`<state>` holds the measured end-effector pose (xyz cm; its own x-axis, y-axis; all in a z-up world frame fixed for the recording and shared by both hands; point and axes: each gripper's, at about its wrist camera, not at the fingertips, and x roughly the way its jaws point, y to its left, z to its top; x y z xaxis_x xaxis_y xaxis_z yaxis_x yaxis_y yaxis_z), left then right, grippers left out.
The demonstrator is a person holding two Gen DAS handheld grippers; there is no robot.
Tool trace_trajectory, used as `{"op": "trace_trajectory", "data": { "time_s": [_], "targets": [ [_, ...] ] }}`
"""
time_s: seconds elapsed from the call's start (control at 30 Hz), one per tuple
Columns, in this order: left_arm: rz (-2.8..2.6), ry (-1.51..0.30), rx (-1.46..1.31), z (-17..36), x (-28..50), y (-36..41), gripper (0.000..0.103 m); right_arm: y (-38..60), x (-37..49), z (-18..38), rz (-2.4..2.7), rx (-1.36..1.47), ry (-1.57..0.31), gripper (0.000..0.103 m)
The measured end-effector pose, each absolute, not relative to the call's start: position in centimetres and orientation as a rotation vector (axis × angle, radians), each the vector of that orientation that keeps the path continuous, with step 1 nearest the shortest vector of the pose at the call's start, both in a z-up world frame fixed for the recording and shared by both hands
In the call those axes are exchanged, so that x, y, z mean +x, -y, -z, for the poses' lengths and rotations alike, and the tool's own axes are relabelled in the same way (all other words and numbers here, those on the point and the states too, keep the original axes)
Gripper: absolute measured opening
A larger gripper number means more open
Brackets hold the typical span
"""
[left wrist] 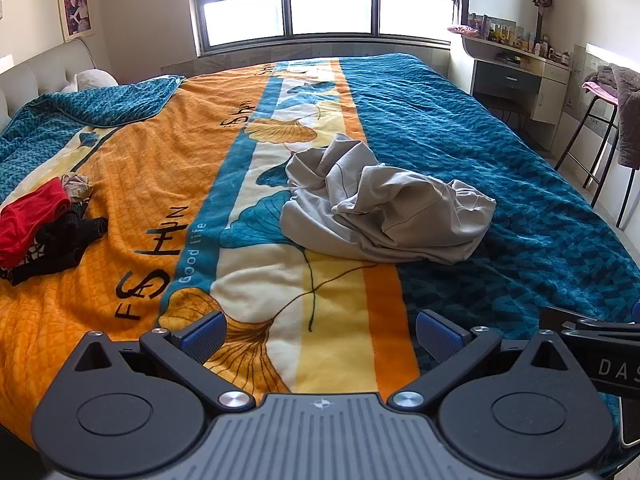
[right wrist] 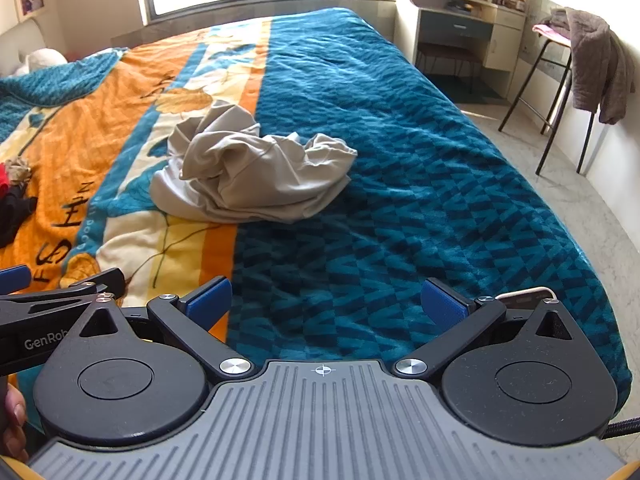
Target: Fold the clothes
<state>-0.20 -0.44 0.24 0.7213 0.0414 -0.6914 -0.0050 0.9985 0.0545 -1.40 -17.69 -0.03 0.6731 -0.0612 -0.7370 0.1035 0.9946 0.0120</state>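
Bed (left wrist: 520,200): wide, covered by a plush quilted blanket; teal zigzag weave on the right, orange diamond quilting on the left, a cream band with ginkgo-leaf print between.

Grey garment (left wrist: 384,208): soft smooth knit, crumpled into a low mound with deep folds, lying mid-bed across the cream band and the teal edge, well apart from both grippers.

Small pile (left wrist: 44,224), left side of the bed: red cloth, black ribbed knit, a beige bunched piece.

Left gripper (left wrist: 320,336): black hinged arms, blue ribbed pads, fingers released and spread wide, holding nothing, over the near blanket edge.

Right gripper (right wrist: 326,300): same build, fingers likewise spread and empty, over the teal weave.

Stool (right wrist: 560,80), far right: thin black metal legs, brown fuzzy cloth draped over it.

Window (left wrist: 328,8), far wall: dark frame, bright panes.
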Motion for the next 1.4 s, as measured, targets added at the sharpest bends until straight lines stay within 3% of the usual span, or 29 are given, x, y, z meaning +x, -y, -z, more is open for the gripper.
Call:
{"op": "trace_trajectory", "data": {
  "time_s": [1.4],
  "targets": [
    [-0.034, -0.795, 0.02, 0.6, 0.6, -0.4, 0.102, 17.5, -0.5, 0.5, 0.091, 0.056, -0.855, 0.103]
  ]
}}
